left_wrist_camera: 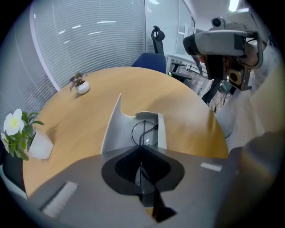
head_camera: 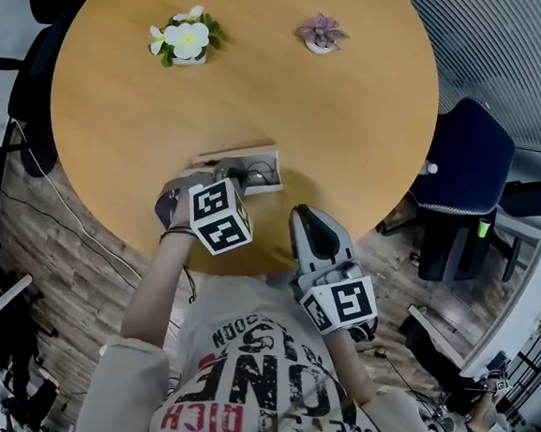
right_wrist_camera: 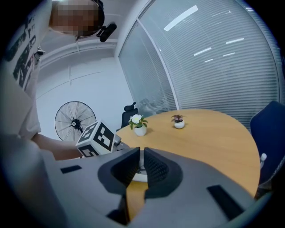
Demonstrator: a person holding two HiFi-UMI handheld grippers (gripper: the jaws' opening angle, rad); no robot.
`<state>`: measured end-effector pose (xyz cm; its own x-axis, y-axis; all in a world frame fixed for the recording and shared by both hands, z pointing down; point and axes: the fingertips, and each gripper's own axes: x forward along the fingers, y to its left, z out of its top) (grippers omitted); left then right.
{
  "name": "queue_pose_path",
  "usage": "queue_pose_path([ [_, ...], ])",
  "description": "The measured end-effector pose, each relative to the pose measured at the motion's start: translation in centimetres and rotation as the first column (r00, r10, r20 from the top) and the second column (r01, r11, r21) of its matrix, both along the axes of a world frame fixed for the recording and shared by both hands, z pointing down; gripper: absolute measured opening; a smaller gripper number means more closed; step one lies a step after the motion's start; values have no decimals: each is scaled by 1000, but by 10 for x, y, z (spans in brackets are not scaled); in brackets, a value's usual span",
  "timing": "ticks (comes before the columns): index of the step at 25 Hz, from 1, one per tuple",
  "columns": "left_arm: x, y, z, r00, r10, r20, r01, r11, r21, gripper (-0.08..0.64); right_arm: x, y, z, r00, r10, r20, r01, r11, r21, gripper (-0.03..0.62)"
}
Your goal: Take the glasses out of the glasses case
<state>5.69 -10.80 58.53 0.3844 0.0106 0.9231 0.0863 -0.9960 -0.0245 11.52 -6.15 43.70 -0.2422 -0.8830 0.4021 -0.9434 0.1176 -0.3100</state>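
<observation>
Closest in, from above, is the person's printed T-shirt (head_camera: 257, 369), with both forearms reaching forward over the front rim of the big round wooden surface (head_camera: 354, 124). That surface takes up most of the room. A dark blue office chair (head_camera: 469, 152) is parked at its right side, and wood-plank flooring (head_camera: 71, 240) shows on the left.

Next in size are the two tools. The left hand-held gripper (left_wrist_camera: 141, 151) points steeply down into the open glasses case (head_camera: 248, 152), its marker cube (head_camera: 219, 217) turned upward. Its jaws are brought together, and its own view shows a thin dark wire of the frame running between the pads, so it is clamped on the glasses (left_wrist_camera: 144, 129). The right hand-held gripper (right_wrist_camera: 141, 152) sits lower and flatter at the front edge, just to the right of the case and clear of it. Its jaws are pressed together with nothing between them.

The case is pale and lies near the front edge of the surface, with its lid standing up on the left. The glasses are inside it, and one round lens rim shows just beyond the left jaw tips.

Smallest are two little pots well apart from all this at the far side: a white-flowered plant (head_camera: 185, 41) on the left and a purple-leaved one (head_camera: 320, 34) on the right.
</observation>
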Motion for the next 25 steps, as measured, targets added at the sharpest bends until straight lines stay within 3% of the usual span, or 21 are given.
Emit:
queue_pose_path([
  [14, -4, -3, -37, 992, -77, -96, 86, 992, 88, 17, -4, 0, -8, 1000, -10, -16, 10, 1000, 17, 32],
  [25, -7, 3, -70, 979, -96, -181, 115, 989, 98, 17, -13, 2, -24, 999, -7, -35, 9, 998, 58, 32],
])
